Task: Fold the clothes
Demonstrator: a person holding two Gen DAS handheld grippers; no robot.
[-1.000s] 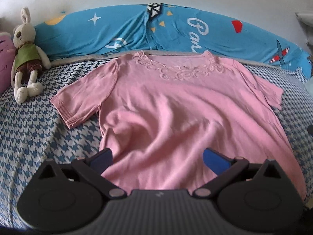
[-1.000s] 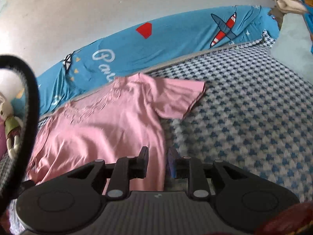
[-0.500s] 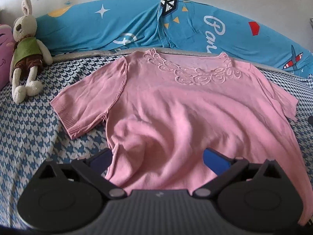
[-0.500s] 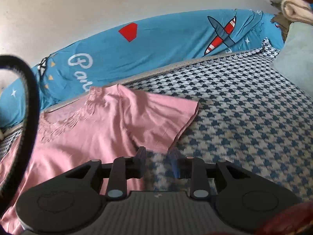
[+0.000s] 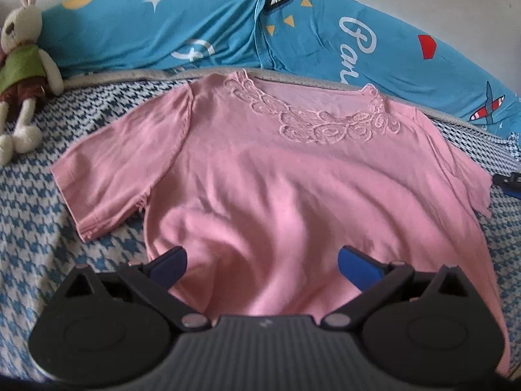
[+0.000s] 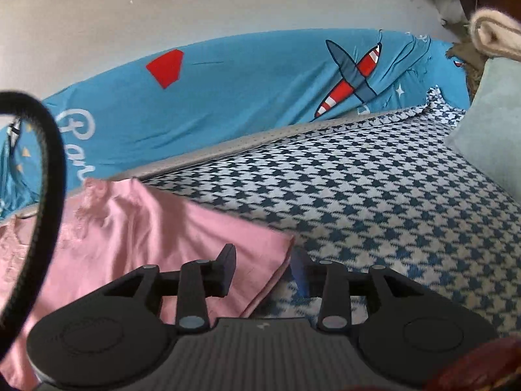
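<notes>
Risk: missed or single-layer pinch at sleeve edge.
Pink top [image 5: 276, 179] flat on checked bedcover [image 6: 374, 195]. Right gripper [image 6: 262, 272] opening astride sleeve hem [image 6: 280, 260], nothing pinched; left gripper [image 5: 262, 265] spread wide, empty, over lower body.

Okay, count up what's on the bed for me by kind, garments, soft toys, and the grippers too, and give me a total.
Garments: 1, the pink top, laid flat.
Soft toys: 1, the rabbit toy.
Grippers: 2, the left gripper, open, and the right gripper, its jaws opening beside the top's sleeve.
Total: 4
</notes>
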